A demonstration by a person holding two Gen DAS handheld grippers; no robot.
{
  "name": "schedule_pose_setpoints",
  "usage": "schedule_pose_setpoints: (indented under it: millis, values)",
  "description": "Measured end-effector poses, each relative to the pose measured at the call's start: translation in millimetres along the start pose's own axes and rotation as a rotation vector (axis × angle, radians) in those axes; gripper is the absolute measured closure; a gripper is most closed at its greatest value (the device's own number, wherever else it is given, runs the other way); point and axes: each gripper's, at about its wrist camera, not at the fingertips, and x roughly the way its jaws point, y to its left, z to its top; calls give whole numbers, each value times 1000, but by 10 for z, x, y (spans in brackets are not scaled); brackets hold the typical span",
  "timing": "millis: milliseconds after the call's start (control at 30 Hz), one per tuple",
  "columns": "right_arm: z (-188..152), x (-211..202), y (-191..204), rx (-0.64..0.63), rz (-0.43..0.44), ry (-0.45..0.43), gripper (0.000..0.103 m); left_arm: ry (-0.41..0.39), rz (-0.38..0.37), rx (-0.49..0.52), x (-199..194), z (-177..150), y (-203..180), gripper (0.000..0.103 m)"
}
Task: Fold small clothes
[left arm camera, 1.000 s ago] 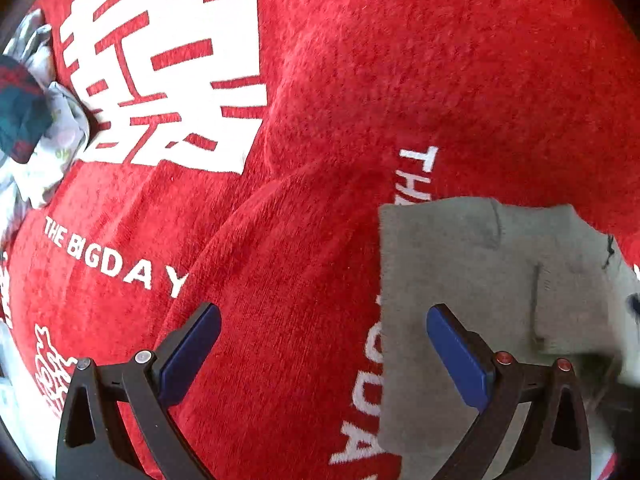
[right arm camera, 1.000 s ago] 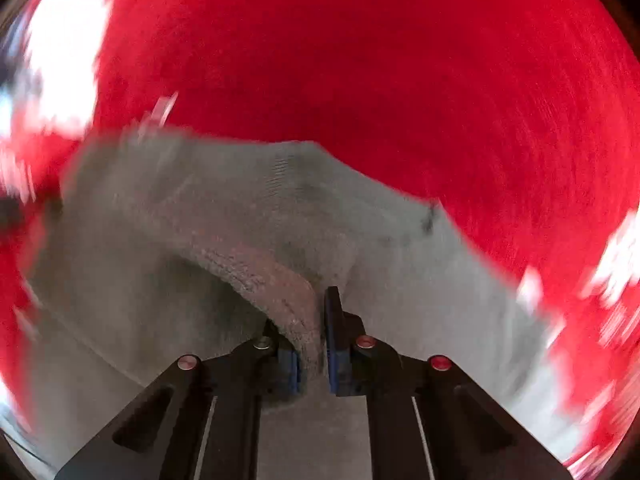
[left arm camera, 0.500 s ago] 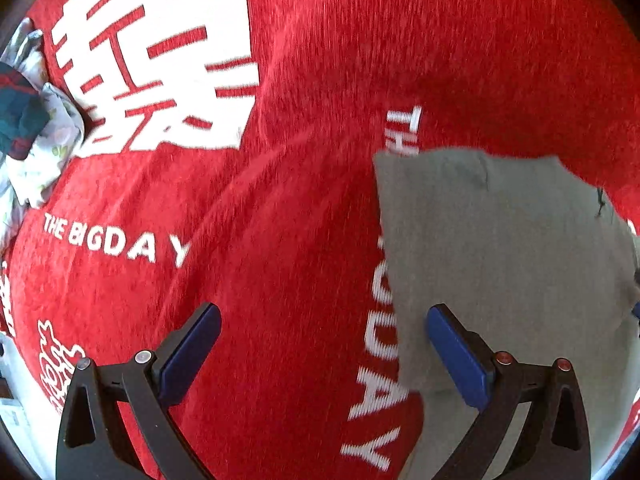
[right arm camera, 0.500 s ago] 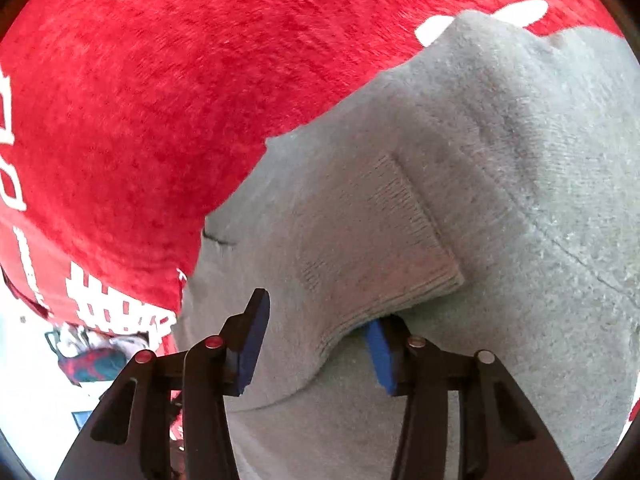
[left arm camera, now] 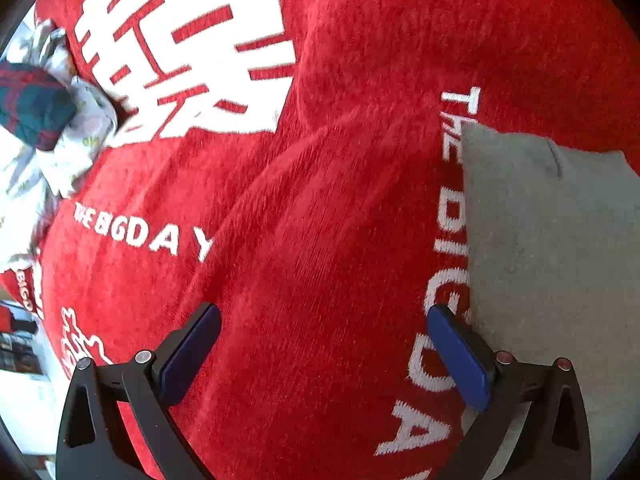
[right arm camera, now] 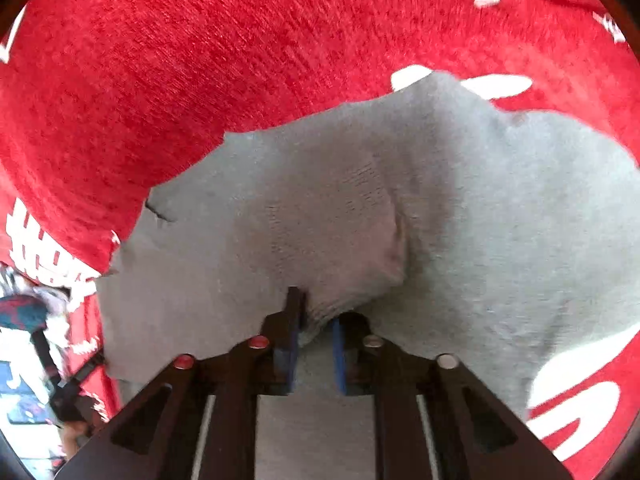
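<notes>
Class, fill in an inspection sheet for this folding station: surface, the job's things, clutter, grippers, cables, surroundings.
Surface: red blanket with white lettering, wrinkled.
Job's things: grey knit garment lying on the blanket, one fold raised.
Clutter: bundled plaid and pale printed clothes at the blanket's edge.
Grippers: left gripper open, holding nothing; right gripper shut on the grey garment's fold.
Cables: nothing seen.
Surroundings: blurred items past the blanket's edge, too unclear to name.
</notes>
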Motion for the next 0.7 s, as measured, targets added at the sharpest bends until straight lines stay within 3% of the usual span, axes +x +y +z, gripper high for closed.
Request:
schedule_pose_setpoints:
  millis: [33, 67, 100, 233, 333, 467, 500, 533, 567, 600, 700]
  values:
    - [-5, -54, -20, -18, -19, -6, 65, 10, -5, -13, -9, 0, 34, 0]
    - [-4, -93, -49, -20, -20, -8, 50, 16, -6, -19, -27, -1, 54, 0]
    - [-1, -98, -118, -12, -10, -10, 46, 8, -15, -25, -74, -6, 79, 0]
    - [91, -131, -403, 102, 80, -2, 46, -14, -111, -27, -222, 54, 31, 0]
    - [134, -179, -498, 138, 112, -5, 46, -13, -207, 1, -209, 274, -144, 0]
    - [129, -46, -245, 108, 100, 5, 48, 37, -243, 18, 12, 508, -362, 2]
    - [137, -52, -237, 101, 100, 6, 74, 48, -249, 15, 63, 535, -386, 12]
    - [144, -32, -195, 90, 99, 12, 94, 58, -269, 17, 100, 549, -401, 38]
    - [161, -16, -158, 77, 100, 20, 95, 64, -341, 13, 108, 558, -401, 69]
    - [176, -35, -109, 63, 107, 7, 95, 54, -396, 1, 82, 564, -389, 92]
    - [185, -85, -25, 26, 119, -26, 95, 7, -381, 13, -29, 580, -339, 92]
